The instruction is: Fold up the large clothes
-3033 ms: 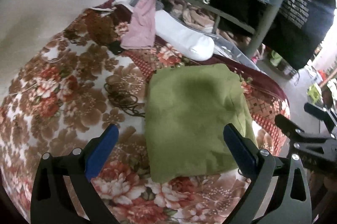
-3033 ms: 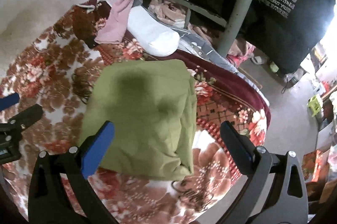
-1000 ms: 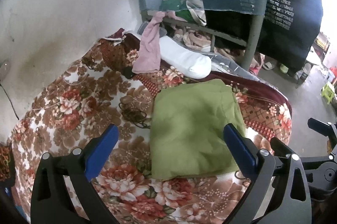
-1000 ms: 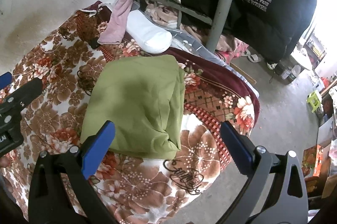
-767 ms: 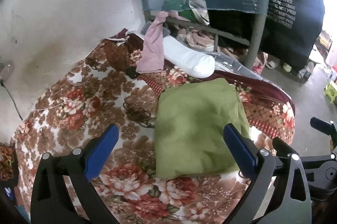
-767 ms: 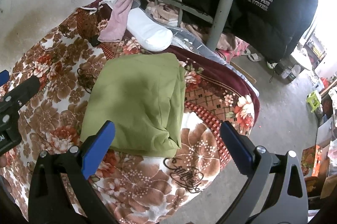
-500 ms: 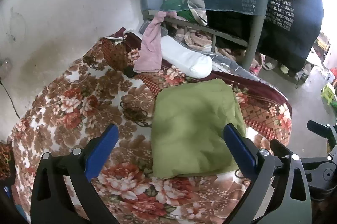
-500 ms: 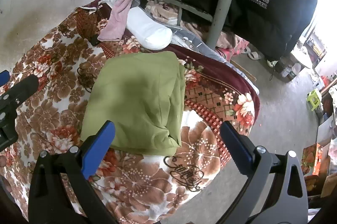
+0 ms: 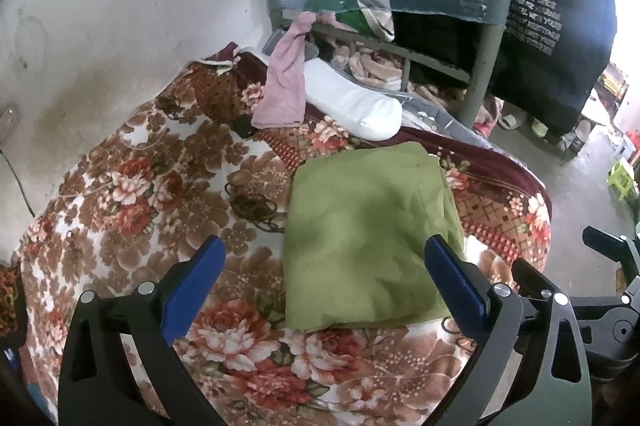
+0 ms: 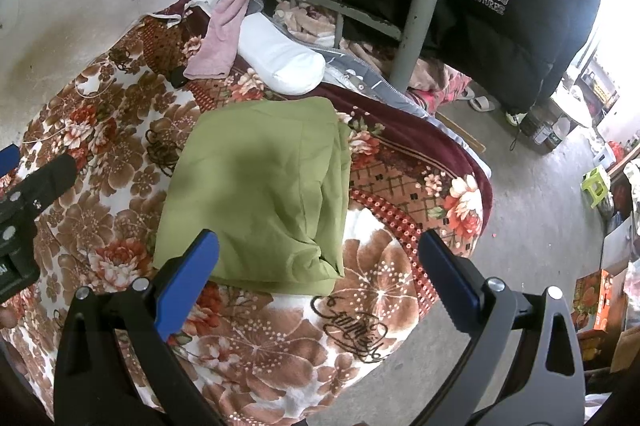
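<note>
1. A brown-and-red floral fleece blanket (image 9: 132,193) covers the bed; beyond it lie a white bolster pillow (image 9: 352,101), a grey metal bunk frame (image 10: 416,1) and a stained white wall (image 9: 120,5).
2. The left gripper (image 9: 324,266) and right gripper (image 10: 318,254) hover with blue-padded jaws spread wide, holding nothing.
3. The folded olive-green garment (image 10: 260,185) lies flat mid-blanket, a neat rectangle.

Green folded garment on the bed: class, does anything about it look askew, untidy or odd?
Mostly neat: the green garment lies flat on the floral blanket. Its right edge looks bunched, with layers stacked unevenly and creased near the front corner. A dark tangled cord lies beside its left edge.
</note>
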### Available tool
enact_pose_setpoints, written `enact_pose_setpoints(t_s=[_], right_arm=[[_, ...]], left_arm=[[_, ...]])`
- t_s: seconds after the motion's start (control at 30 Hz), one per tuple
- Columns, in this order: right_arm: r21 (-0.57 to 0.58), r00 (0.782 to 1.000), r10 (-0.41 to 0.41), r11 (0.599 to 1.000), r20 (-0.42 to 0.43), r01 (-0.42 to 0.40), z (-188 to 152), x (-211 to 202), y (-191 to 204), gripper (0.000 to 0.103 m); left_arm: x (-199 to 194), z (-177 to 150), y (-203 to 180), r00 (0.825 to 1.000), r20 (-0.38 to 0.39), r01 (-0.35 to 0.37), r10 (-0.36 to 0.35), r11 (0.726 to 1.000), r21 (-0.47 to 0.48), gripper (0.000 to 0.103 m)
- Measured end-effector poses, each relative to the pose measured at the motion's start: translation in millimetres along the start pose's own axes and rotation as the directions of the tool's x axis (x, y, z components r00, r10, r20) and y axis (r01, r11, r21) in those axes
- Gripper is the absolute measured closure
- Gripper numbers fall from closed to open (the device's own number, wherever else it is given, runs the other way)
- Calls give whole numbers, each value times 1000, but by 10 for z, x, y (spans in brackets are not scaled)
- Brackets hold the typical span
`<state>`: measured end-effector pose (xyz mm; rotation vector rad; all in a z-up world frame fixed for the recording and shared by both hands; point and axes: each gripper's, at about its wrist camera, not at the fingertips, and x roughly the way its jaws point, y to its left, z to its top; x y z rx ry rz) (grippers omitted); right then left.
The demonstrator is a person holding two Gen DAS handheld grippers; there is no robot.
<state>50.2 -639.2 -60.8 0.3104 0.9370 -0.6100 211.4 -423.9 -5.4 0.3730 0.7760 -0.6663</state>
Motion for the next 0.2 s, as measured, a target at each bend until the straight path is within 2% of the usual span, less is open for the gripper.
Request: enact_pose_setpoints(t_s=[0.1, 0.2], right_arm=[[1, 1000, 0, 1000, -5, 0, -13, -4, -10, 5], [2, 1000, -2, 1000, -5, 2, -16, -6, -4, 5]], left_arm=[[33, -11, 12, 1000, -22, 14, -14, 1000, -6, 5], [4, -9, 2, 1000, -5, -1, 1, 1000, 12, 5]])
